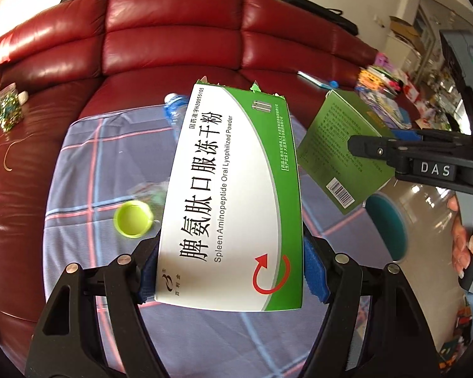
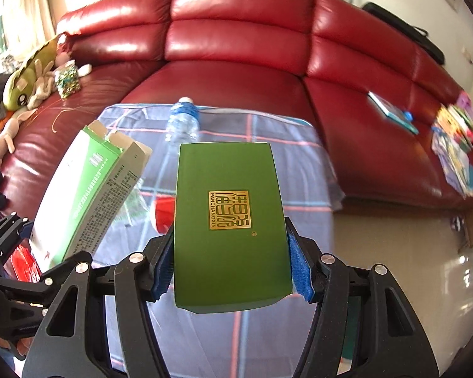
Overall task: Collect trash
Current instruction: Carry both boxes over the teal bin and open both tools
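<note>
White-green box (image 1: 233, 195) clamped left, green box (image 2: 231, 223) right

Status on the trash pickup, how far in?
Nothing visibly binned yet. In hand: left gripper clamps the white-green medicine box; right gripper clamps the dark green box. Left on the plaid cloth: plastic bottle, yellow-green cap, red item.

1. The left gripper (image 1: 230, 271) is clamped, its blue pads (image 1: 313, 274) pressing a held carton's 2 sides.
2. The right gripper (image 2: 233, 271) is likewise clamped around a box.
3. The person's right hand (image 1: 466, 245) grips its handle.
</note>
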The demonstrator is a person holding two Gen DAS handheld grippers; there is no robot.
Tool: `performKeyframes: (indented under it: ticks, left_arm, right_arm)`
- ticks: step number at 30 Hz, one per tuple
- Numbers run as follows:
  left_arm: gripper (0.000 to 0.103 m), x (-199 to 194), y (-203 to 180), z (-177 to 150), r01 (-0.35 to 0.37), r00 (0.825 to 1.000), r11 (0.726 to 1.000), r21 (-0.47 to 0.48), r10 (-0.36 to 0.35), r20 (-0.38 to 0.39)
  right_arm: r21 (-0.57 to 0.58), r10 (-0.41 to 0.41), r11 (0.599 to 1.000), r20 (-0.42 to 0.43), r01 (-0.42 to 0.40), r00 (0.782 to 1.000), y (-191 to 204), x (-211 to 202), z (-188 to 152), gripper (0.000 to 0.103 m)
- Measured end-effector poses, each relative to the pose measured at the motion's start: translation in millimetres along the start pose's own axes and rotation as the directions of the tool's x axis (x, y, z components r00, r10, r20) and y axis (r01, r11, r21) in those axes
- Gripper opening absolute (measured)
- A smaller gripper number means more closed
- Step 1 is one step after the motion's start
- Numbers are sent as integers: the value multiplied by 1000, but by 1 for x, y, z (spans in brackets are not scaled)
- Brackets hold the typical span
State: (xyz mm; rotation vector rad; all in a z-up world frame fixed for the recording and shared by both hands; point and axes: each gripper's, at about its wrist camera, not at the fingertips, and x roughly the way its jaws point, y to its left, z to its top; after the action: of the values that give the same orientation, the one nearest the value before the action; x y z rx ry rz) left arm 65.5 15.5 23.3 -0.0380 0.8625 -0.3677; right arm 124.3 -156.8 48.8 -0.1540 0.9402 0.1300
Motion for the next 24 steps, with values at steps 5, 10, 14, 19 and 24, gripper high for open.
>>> performKeyframes:
  ticks: [5, 10, 14, 19, 24]
  left_arm:
    - [70, 0, -33, -1, 26, 1000, 998, 51, -26, 2]
    - [70, 7, -64, -3, 57, 998, 994, 97, -56, -10]
    - [70, 19, -96, -5, 87, 996, 986, 142, -83, -35]
    - [70, 39, -136, -9, 120, 991, 973, 199, -106, -76]
    - [70, 57, -171, -14, 141, 987, 958, 251, -114, -117]
  right_arm:
    - [57, -23, 998, 8, 22, 1000, -33, -16, -24, 62]
    - [111, -50, 993, 13, 48, 999, -67, -30, -48, 62]
    - [161, -74, 984, 11, 71, 997, -97, -39, -66, 62]
    - [226, -102, 969, 0, 99, 995, -140, -43, -91, 62]
    - [292, -114, 950, -17, 114, 993, -181, -40, -115, 62]
